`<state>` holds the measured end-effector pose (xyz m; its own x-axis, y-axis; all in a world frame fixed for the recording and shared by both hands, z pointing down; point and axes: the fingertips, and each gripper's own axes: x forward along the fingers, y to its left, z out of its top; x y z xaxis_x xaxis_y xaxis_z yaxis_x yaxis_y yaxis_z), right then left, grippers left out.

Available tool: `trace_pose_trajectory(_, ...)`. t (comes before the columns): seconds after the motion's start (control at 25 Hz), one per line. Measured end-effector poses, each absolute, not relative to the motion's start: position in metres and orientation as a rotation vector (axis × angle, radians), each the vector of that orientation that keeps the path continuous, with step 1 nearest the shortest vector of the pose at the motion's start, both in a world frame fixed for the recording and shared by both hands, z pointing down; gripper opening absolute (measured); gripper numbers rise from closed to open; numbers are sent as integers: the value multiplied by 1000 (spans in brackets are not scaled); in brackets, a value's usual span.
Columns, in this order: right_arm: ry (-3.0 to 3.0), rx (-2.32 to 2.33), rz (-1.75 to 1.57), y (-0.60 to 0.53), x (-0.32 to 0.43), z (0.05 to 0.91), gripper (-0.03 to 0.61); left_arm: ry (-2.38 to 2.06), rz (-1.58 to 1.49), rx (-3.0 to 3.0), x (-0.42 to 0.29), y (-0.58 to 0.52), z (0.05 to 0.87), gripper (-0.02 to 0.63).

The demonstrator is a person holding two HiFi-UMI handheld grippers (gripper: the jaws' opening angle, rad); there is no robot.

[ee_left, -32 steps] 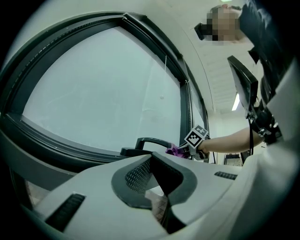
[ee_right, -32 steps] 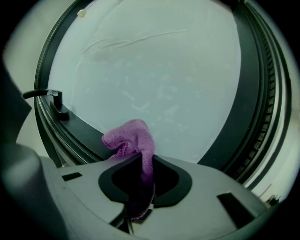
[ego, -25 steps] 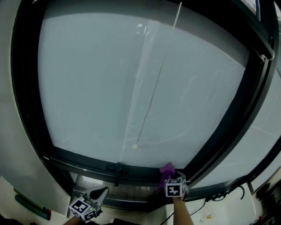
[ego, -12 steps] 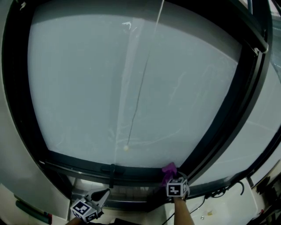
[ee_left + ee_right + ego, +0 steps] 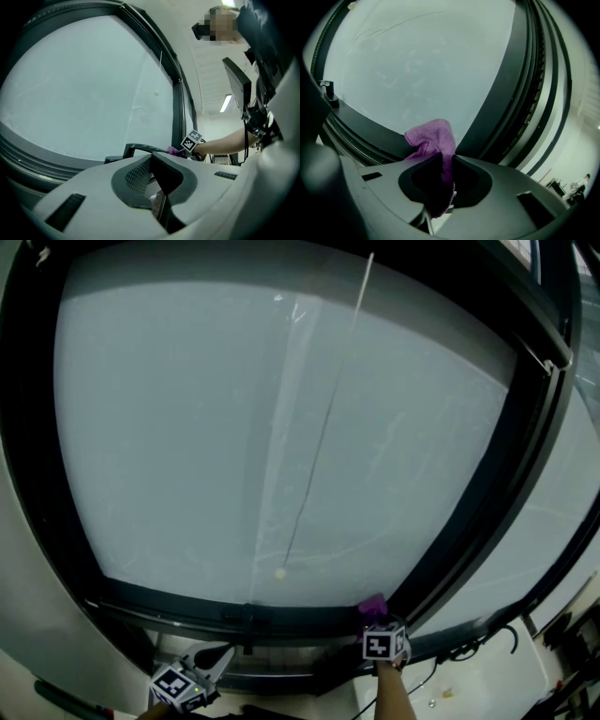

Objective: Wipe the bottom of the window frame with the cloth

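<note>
purple cloth (image 5: 433, 138) nudged right along bottom frame (image 5: 169, 604), bunched, pinched in right tongs (image 5: 449, 157), left tongs (image 5: 151, 155) seemingly closed

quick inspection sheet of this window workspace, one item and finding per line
surface: dark bottom rail of the window frame, under a pale frosted glass pane
job's things: purple fluffy cloth, at the rail's right corner
clutter: nothing seen
grippers: right gripper shut on the cloth; left gripper shut, empty, low and off the rail
cables: thin white pull cord hanging before the glass; black cable lower right
surroundings: second window pane to the right
</note>
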<state>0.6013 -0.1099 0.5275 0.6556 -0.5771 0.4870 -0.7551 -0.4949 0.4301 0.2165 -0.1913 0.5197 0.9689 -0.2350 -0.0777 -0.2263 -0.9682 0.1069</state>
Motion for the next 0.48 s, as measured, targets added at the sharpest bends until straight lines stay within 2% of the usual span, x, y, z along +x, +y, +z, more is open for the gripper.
trace_pose_trajectory(0.48,-889,2287,393,-98,613,529,71,-364,-145,3002,200,-203,525,5)
